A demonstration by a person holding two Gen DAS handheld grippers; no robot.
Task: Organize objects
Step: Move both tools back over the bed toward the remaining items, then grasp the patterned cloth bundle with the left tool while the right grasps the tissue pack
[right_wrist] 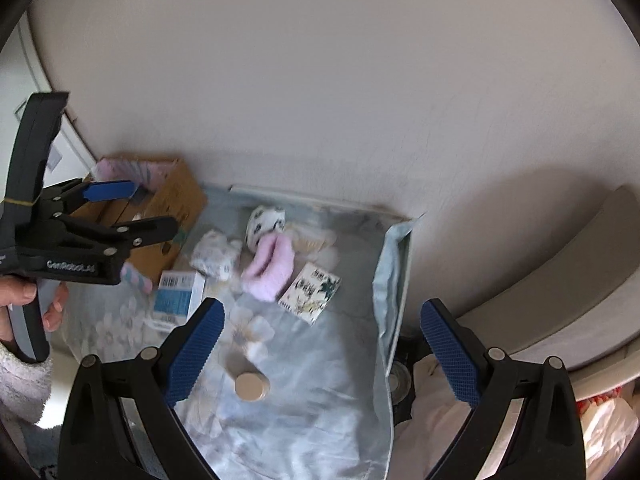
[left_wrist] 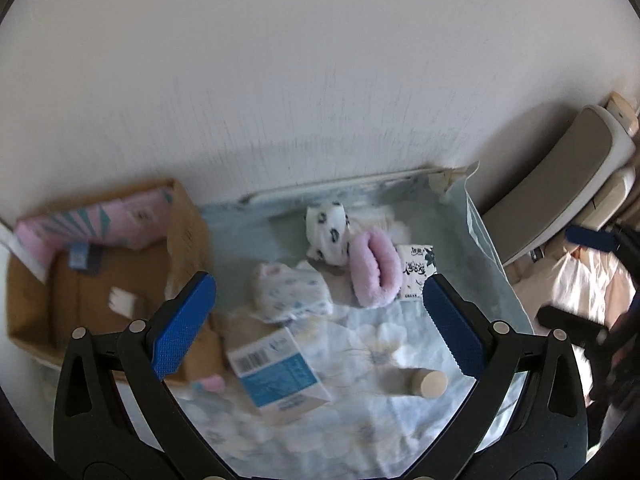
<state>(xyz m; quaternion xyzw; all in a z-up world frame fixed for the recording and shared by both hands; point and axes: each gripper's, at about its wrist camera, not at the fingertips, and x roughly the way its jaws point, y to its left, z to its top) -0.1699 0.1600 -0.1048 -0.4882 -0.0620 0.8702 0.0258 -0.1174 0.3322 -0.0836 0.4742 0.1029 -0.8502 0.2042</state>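
On a pale blue flowered cloth point(left_wrist: 360, 432) lie a pink fluffy slipper point(left_wrist: 378, 270), a white spotted plush point(left_wrist: 328, 232), a small patterned pack point(left_wrist: 288, 292), a blue-and-white box point(left_wrist: 276, 368), a flowered tissue pack point(left_wrist: 416, 272) and a bottle with a beige cap point(left_wrist: 430, 384). A cardboard box point(left_wrist: 100, 280) stands at the left. My left gripper point(left_wrist: 316, 328) is open and empty above the cloth; it also shows in the right wrist view point(right_wrist: 132, 208). My right gripper point(right_wrist: 320, 348) is open and empty above the bottle point(right_wrist: 250, 386), near the slipper point(right_wrist: 268, 268) and tissue pack point(right_wrist: 310, 294).
A white wall point(left_wrist: 320, 80) stands behind the cloth. A pink-and-teal pack point(left_wrist: 92, 224) leans inside the cardboard box point(right_wrist: 176, 204). A grey-and-white seat point(left_wrist: 560, 176) and white plastic bags point(left_wrist: 580, 288) are at the right. The cloth's right edge point(right_wrist: 390, 280) is folded up.
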